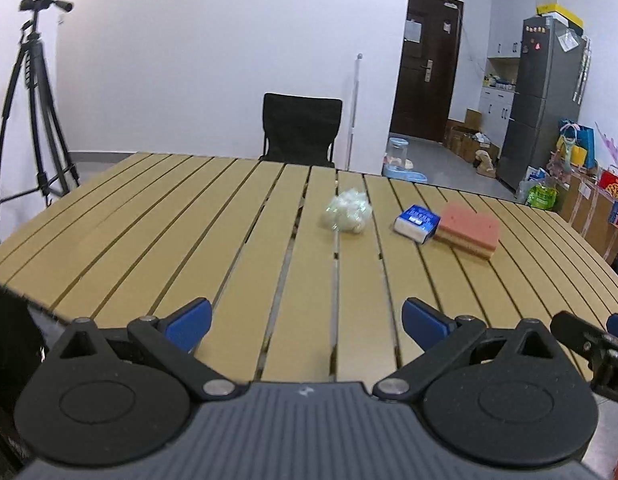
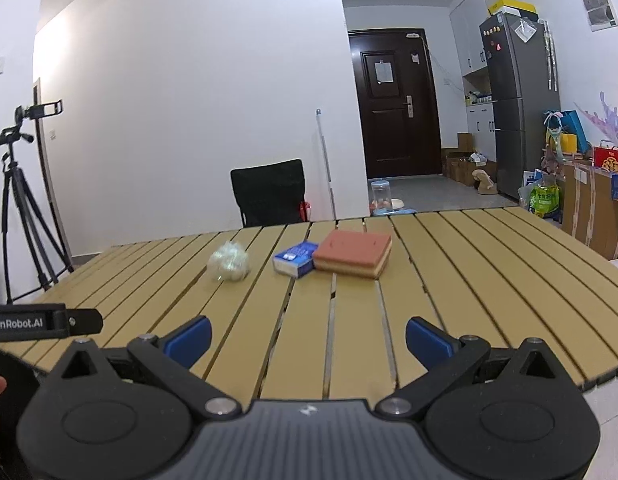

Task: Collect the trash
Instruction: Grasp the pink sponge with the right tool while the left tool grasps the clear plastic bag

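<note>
While you hold both tools low over the near edge of the slatted table [image 1: 157, 220], your left gripper [image 1: 307, 322] sits at the bottom of its frame with its blue fingers [image 1: 189, 322] spread wide and nothing between them. Your right gripper [image 2: 307, 338] looks the same in its own view: jaws wide apart, holding nothing.

Just right of centre in the left view lies the crumpled plastic wad [image 1: 346, 213], resting on the slats. To its right, a little apart, is a small blue tissue pack [image 1: 416, 223], which touches a pink sponge [image 1: 468, 233] on its right side.

At the upper middle of the left frame a black chair [image 1: 301, 130] stands behind the far table edge, and a tripod [image 1: 31, 100] fills the upper left.
</note>
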`<move>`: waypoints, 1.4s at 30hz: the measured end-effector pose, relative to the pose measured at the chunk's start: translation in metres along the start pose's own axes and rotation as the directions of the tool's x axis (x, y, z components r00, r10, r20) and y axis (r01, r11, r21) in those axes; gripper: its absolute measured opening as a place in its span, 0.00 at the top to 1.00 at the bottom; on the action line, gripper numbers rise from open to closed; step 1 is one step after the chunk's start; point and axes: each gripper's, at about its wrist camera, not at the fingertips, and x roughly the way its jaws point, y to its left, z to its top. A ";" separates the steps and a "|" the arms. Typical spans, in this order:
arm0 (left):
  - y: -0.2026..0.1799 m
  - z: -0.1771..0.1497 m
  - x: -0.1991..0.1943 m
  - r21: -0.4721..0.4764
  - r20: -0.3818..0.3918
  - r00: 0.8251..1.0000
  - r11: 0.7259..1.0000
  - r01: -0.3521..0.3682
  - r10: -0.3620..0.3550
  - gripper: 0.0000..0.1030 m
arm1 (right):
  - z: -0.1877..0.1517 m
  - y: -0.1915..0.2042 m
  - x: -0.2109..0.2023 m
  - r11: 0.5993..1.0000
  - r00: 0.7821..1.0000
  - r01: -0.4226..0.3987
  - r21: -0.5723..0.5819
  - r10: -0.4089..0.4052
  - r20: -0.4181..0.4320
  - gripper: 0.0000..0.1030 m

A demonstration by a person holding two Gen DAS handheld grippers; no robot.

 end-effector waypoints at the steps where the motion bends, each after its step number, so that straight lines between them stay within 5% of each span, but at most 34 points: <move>1: -0.002 0.005 0.003 0.006 0.001 1.000 1.000 0.003 -0.003 0.00 | 0.005 -0.002 0.003 1.000 1.000 0.003 0.000 -0.003 0.001 0.00; 19: -0.025 0.097 0.109 0.050 -0.042 0.999 0.998 0.024 -0.022 0.00 | 0.096 -0.022 0.136 0.999 0.994 0.041 0.014 -0.039 -0.107 0.00; 30: -0.043 0.108 0.207 0.076 -0.129 0.992 0.997 0.013 -0.003 0.00 | 0.107 -0.036 0.238 0.993 0.972 0.116 0.025 -0.108 -0.211 0.00; 38: -0.047 0.100 0.270 0.068 -0.203 0.978 0.997 -0.028 0.041 0.01 | 0.102 -0.049 0.270 0.988 0.958 0.150 0.035 -0.137 -0.252 0.00; 40: -0.046 0.099 0.281 0.058 -0.219 0.975 0.998 -0.023 0.036 0.07 | 0.102 -0.052 0.275 0.985 0.954 0.168 0.039 -0.152 -0.260 0.00; 42: -0.044 0.099 0.289 0.054 -0.226 0.974 0.999 0.005 0.007 0.35 | 0.102 -0.054 0.278 0.982 0.951 0.183 0.056 -0.162 -0.265 0.00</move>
